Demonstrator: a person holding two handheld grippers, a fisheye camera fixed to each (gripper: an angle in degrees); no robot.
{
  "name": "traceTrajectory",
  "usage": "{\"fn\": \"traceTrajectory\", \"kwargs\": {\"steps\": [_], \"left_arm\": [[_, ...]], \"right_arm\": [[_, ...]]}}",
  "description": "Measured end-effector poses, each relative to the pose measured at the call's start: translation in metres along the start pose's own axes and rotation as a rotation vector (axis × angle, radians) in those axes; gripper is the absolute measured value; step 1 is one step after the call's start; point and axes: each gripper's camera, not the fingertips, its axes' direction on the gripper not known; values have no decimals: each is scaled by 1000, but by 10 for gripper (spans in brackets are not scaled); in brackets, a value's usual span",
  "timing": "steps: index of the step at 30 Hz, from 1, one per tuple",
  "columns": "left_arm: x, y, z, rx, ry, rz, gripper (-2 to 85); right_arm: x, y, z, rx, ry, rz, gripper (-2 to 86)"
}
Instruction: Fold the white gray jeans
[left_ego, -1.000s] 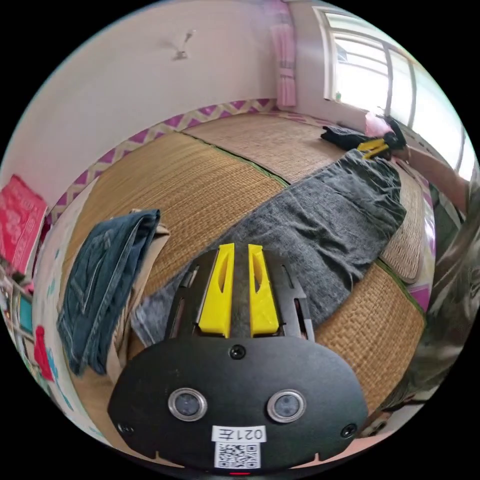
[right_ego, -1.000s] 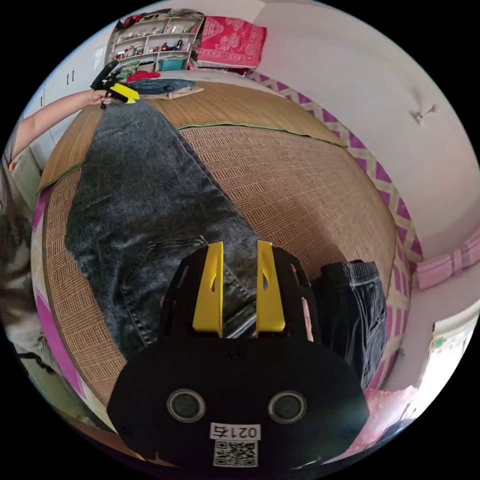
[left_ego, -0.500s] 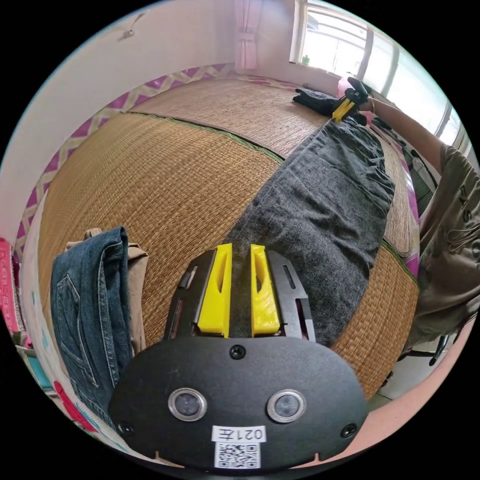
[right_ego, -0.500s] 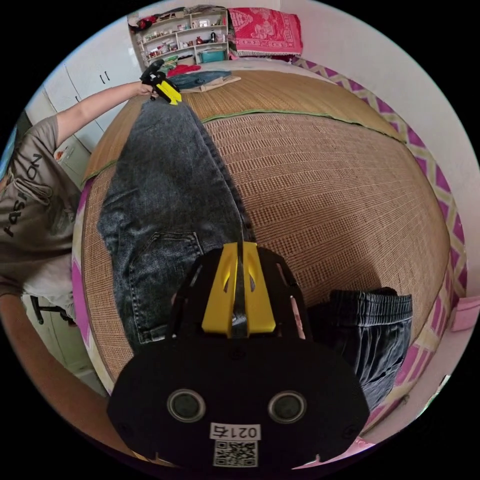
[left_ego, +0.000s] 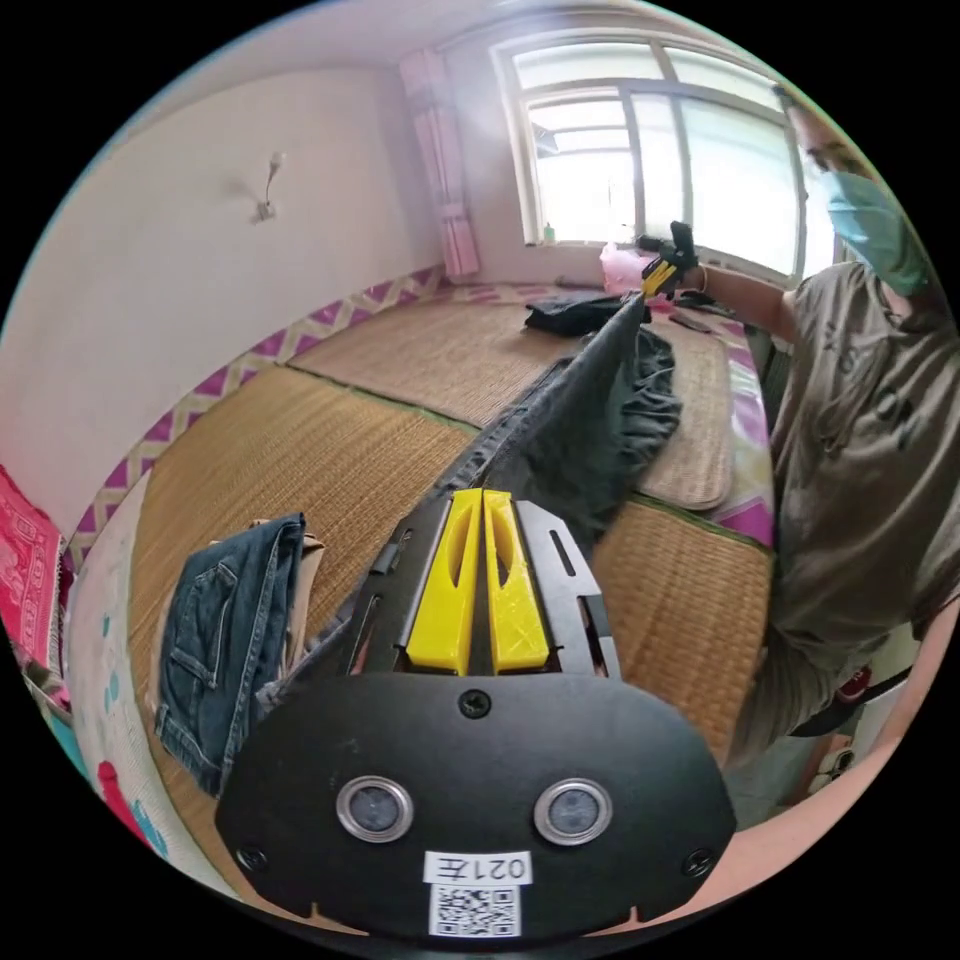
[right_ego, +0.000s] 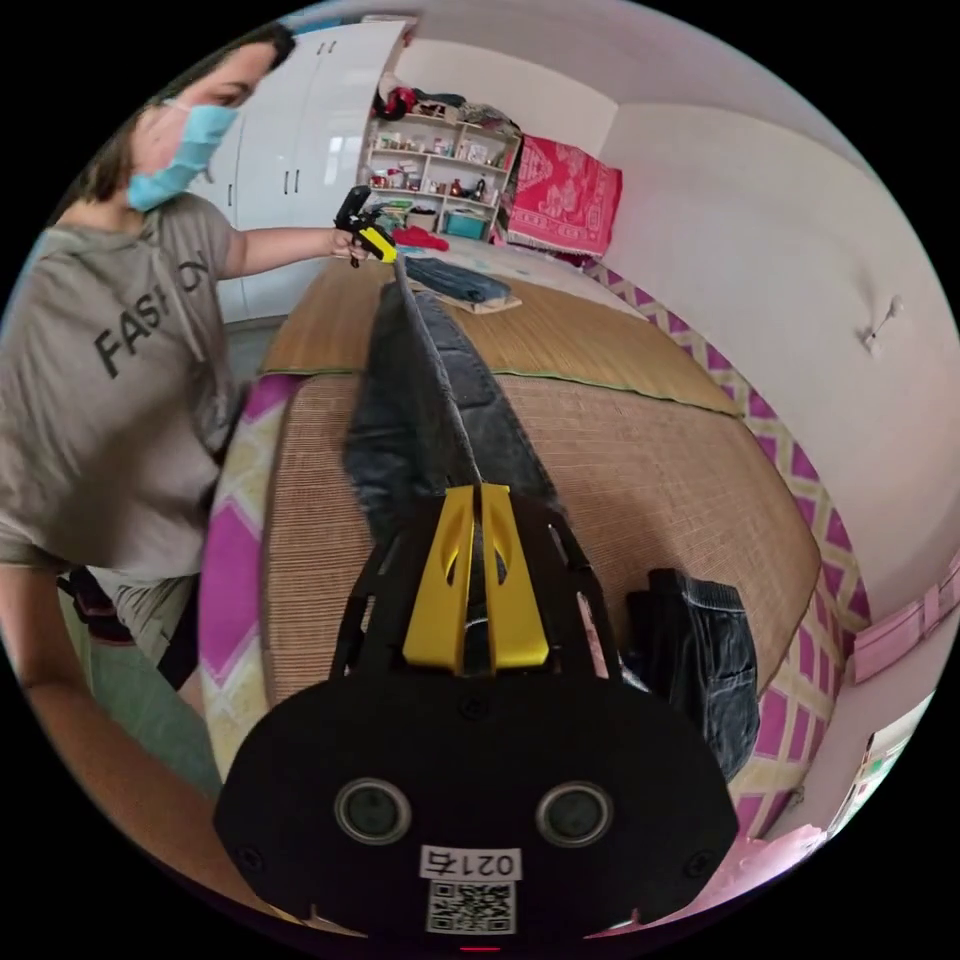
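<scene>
The gray jeans (left_ego: 590, 420) hang stretched between the two grippers above the woven mat (left_ego: 330, 450) of the bed, one long edge pulled taut in the air and the rest drooping down to the mat; the left gripper (left_ego: 483, 580) has its yellow fingers (left_ego: 450, 585) clenched on the leg end, and the right gripper (right_ego: 478, 585) has its fingers (right_ego: 512, 590) clenched on the waist end, dark cloth showing in the narrow slit between them; the step in hand looks like the lift that comes ahead of a fold, with the garment already doubled lengthwise as far as one can judge; the next move probably calls for bringing one end over toward the other while keeping the edge tight, so that the hanging part lays down flat and does not bunch; the left gripper view takes in the window (left_ego: 640, 160), the pink curtain (left_ego: 440, 170), the right gripper far off (left_ego: 662, 270) at the raised waist, and a folded pair of blue jeans (left_ego: 225, 640) lying on the mat close by; the right gripper view looks the other way, to the shelves (right_ego: 435, 190) and a red cloth (right_ego: 565, 205) on the wall, the left gripper far off (right_ego: 365, 235) at the leg end, and a dark folded garment (right_ego: 700, 660) on the mat just beside its own fingers.
</scene>
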Motion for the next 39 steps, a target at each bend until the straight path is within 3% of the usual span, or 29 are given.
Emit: {"fn": "traceTrajectory", "kwargs": {"steps": [5, 11, 12, 18, 20, 22, 26, 29, 34, 39], "left_arm": [[109, 82, -29, -2, 65, -75, -10], [182, 226, 39, -72, 208, -394, -9], [190, 244, 37, 28, 196, -443, -9], [213, 251, 13, 139, 228, -461, -8], [215, 249, -13, 249, 190, -465, -7], [212, 242, -39, 322, 86, -487, -5], [191, 223, -11, 97, -53, -563, -6], [172, 233, 49, -225, -124, -667, -9], [137, 257, 44, -164, -25, -838, -10], [121, 244, 48, -252, 27, -913, -10]], "right_arm": [[-144, 38, -16, -73, -49, 0, -10], [-243, 105, 57, -210, -143, 170, -9], [-248, 110, 63, -211, -133, 193, -8], [-270, 117, 13, -110, -138, 318, 21], [-269, 120, -30, 57, -27, 380, 72], [-261, 123, -46, 98, 69, 442, 100], [-235, 128, -19, -52, 180, 504, 94], [-226, 128, 20, -216, 230, 500, 64], [-232, 110, 44, -268, 241, 458, 72], [-253, 83, 50, -271, 259, 451, 72]]}}
